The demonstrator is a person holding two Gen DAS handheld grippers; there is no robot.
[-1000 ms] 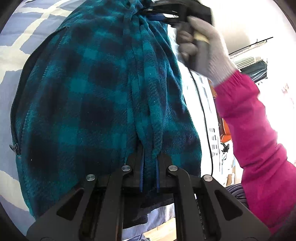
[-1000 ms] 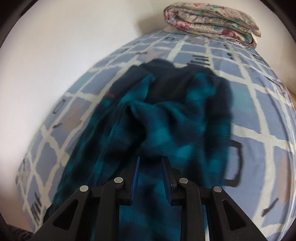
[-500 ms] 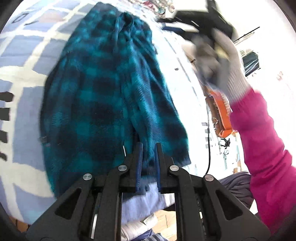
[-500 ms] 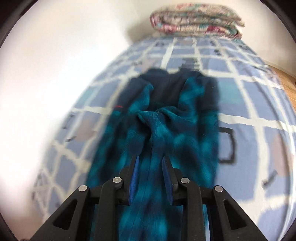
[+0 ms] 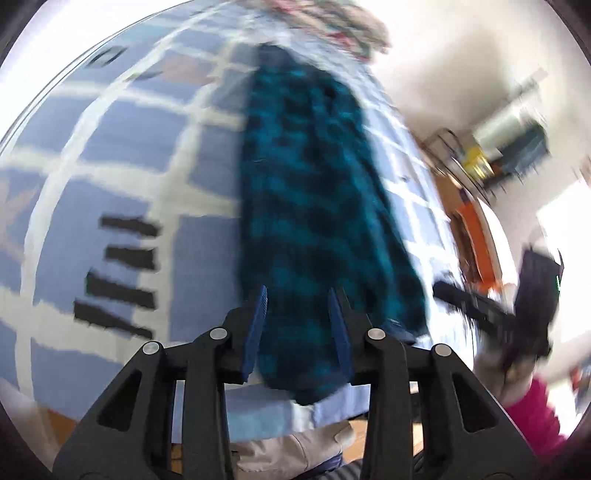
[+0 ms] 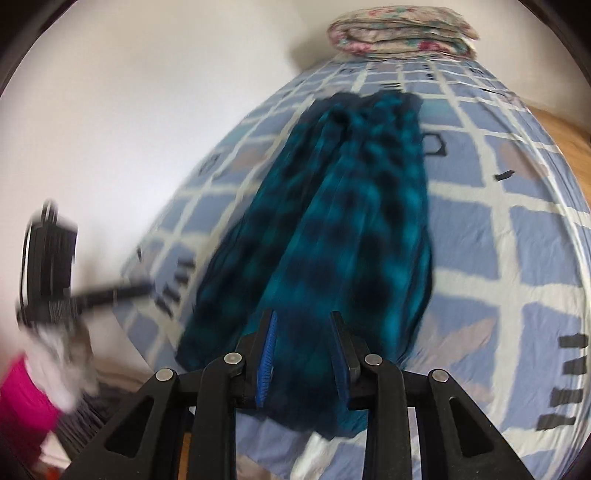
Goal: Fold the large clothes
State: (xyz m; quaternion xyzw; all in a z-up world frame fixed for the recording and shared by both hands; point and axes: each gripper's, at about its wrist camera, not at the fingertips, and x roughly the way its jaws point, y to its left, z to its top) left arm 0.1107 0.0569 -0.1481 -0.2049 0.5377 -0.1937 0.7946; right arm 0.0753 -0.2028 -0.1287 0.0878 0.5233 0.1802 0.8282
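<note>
Lying lengthwise on the bed, the plaid garment stretches straight ahead of both sets of jaws as a long narrow strip, its near hem at the bed's edge and its far end reaching toward the folded quilt by the wall. It looks laid out this way so the next fold can bring one end over the other. The left gripper has its jaws apart with nothing pinched; the cloth shows through the gap but lies beyond the blue pads. The right gripper is likewise spread wide and empty, hovering over the near hem. Each gripper shows in the other's view off to the side, blurred, so both seem to be swinging clear of the cloth. My guess is that the lengthwise fold is finished and the hands are free to take new corners. Blur hides how neatly the edges line up
</note>
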